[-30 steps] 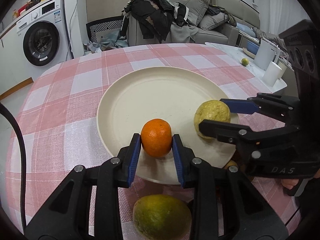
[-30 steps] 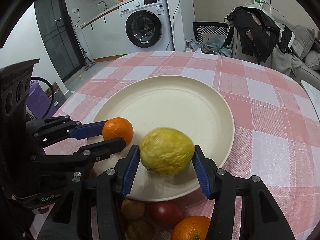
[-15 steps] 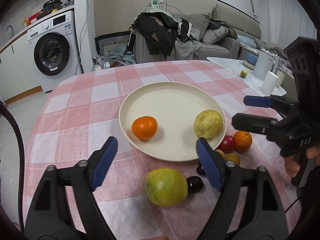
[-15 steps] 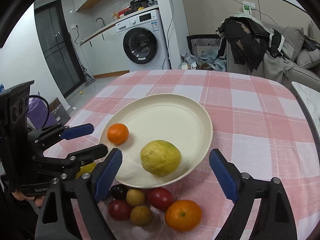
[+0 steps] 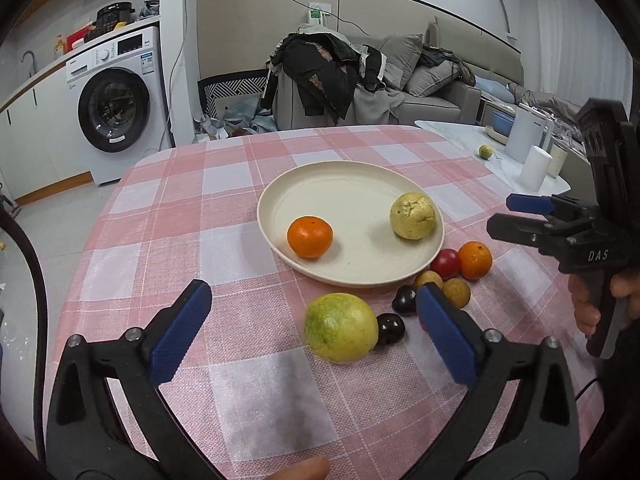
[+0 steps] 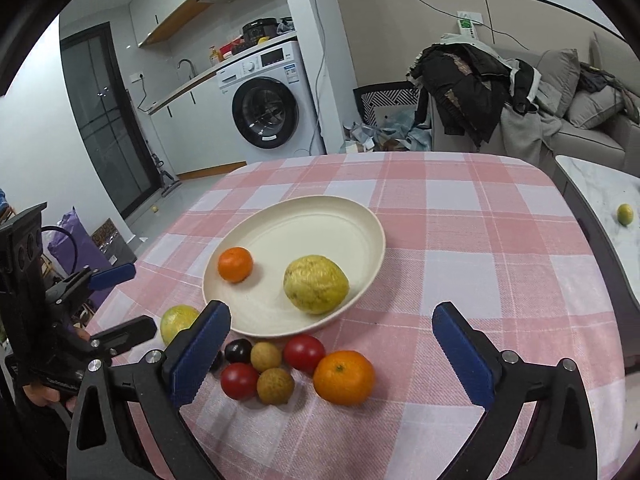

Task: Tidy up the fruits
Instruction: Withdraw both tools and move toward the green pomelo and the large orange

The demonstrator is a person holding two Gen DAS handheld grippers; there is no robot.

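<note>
On the pink-and-white checked tablecloth point(image 5: 168, 240) sat a cream plate point(image 5: 344, 188) with two fruits in it — a small orange point(image 5: 310, 237) towards its left side and a wrinkled yellow fruit point(image 5: 413, 216) towards its right, the two well apart. Just off the near rim lay the rest of the fruit: a large green-yellow citrus point(image 5: 341, 327) with a dark plum point(image 5: 390, 328) touching its right side, a second dark plum point(image 5: 405, 299) beside that, two brownish round fruits point(image 6: 275, 385), two red tomatoes point(image 6: 304, 353) and a second orange point(image 6: 344, 377) — a loose cluster close together on the cloth.

The left gripper point(image 5: 316, 330) hung over the near part of the table, its blue-padded jaws spreading wide; the green-yellow citrus and the plum showed between them on the cloth, but the pads touched neither. The right gripper point(image 6: 330, 350) stood likewise over the small-fruit cluster, its jaws widening too, with the pads clear of every fruit. A hand point(image 5: 600, 300) held the right gripper's handle at the right edge of the left wrist view.

Beyond the table stood a washing machine point(image 6: 266, 96) and a sofa heaped with clothes point(image 5: 332, 76).
</note>
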